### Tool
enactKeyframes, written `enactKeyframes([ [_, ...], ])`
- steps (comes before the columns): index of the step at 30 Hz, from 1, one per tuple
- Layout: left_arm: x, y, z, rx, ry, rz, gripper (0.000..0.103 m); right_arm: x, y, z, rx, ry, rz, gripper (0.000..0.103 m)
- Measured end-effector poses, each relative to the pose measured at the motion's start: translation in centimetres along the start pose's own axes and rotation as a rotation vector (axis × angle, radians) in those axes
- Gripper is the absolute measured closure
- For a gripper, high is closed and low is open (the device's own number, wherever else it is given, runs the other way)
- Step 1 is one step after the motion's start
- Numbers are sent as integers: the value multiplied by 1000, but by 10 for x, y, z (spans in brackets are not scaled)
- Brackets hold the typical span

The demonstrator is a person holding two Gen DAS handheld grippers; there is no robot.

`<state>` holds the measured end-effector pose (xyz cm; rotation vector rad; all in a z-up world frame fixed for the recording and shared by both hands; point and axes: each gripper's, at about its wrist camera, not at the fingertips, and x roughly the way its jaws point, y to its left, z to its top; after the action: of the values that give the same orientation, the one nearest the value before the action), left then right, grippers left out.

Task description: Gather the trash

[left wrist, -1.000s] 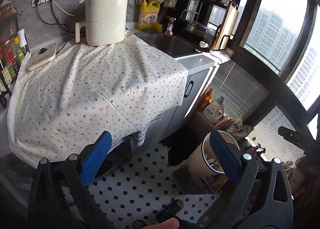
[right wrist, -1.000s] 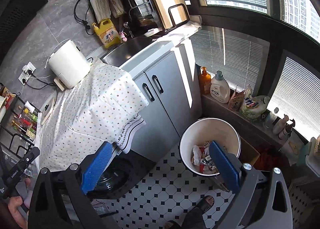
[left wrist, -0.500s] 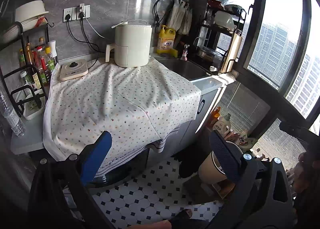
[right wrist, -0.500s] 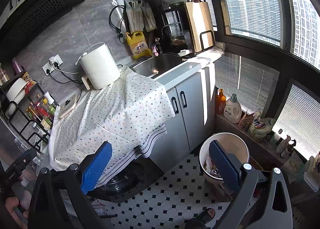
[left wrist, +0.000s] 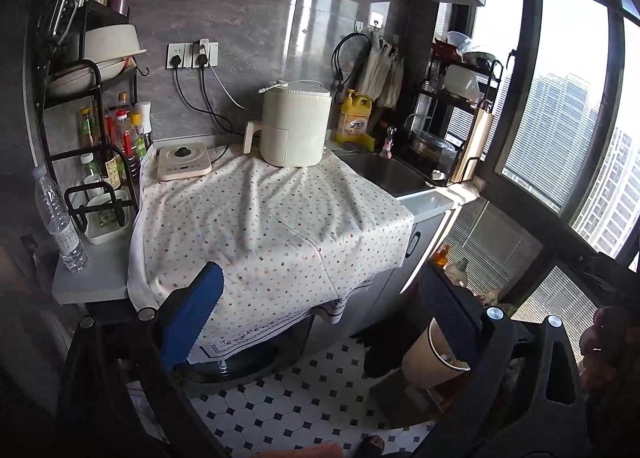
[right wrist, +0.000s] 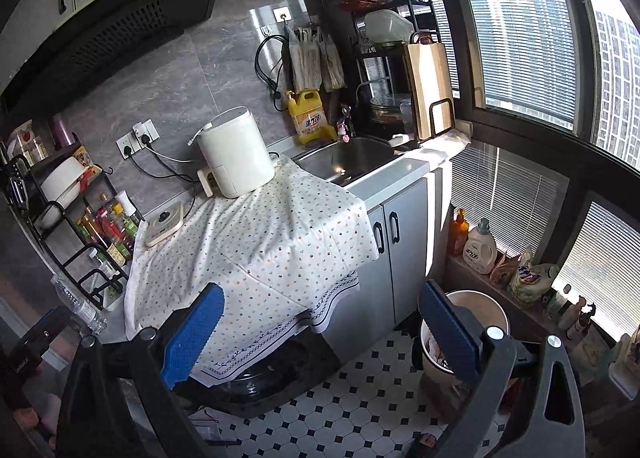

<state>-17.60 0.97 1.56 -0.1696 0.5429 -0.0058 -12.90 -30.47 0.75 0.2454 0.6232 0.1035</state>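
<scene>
both the left gripper (left wrist: 320, 314) and right gripper (right wrist: 320, 322) hang spread wide and empty above the tiled floor (right wrist: 360, 398), near the dotted cloth (right wrist: 256, 242), while the trash sits in the bin (right wrist: 484, 310) at lower right.

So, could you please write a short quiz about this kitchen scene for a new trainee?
1. True or false: the left gripper holds a piece of trash.
2. Where does the trash bin stand? A) on the counter B) on the tiled floor beside the grey cabinet C) inside the sink
3. Fill in: the white appliance stands on the dotted ____.

Key
1. False; both it and the right gripper are open with nothing between the fingers.
2. B
3. cloth
</scene>
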Motion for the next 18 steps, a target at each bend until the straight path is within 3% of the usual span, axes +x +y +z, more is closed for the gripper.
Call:
enactKeyframes([
  [18,-16,11,2,-2,-27,18,6,-1,34,-5,-30,-35,-7,8],
])
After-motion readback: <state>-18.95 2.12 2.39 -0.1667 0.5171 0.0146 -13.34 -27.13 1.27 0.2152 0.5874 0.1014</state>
